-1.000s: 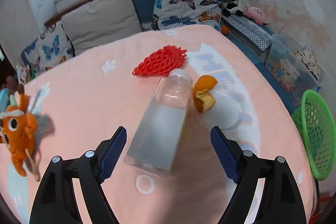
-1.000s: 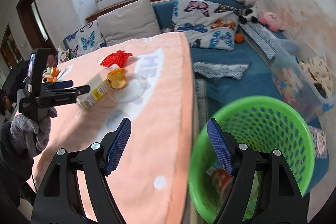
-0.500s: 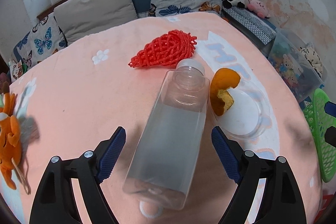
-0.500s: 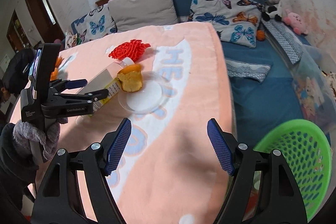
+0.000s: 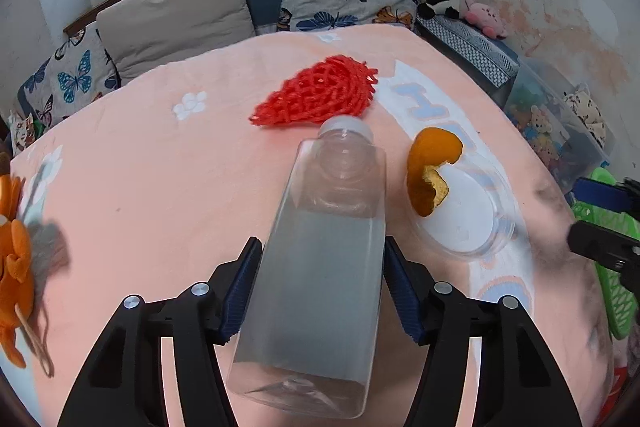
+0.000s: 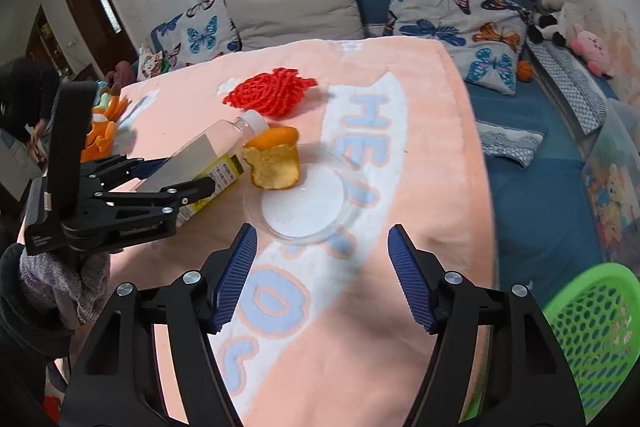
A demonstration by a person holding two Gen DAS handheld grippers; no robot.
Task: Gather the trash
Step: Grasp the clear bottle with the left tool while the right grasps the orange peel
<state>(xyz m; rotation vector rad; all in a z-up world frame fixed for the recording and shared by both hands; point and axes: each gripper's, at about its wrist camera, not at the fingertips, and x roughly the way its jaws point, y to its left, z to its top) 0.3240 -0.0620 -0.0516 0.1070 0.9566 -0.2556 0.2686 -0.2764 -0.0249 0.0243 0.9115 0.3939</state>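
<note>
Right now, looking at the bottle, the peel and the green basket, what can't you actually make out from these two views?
- Green basket: cut off by the right wrist view's edge, contents unreadable; in the left wrist view the right gripper covers it.
- Bottle: label print too small to read; the left gripper arms hide its base in the right wrist view.
- Orange peel: whether it touches the clear lid is unclear.
- Orange plush toy: cut by the left edge.

The left gripper point(image 5: 322, 291) angles downward, its 2 jaws just closed in against the sides of a bottle point(image 5: 320, 267). The right gripper point(image 6: 322, 275) also tilts down, jaws apart and narrowing, with nothing between them.
</note>
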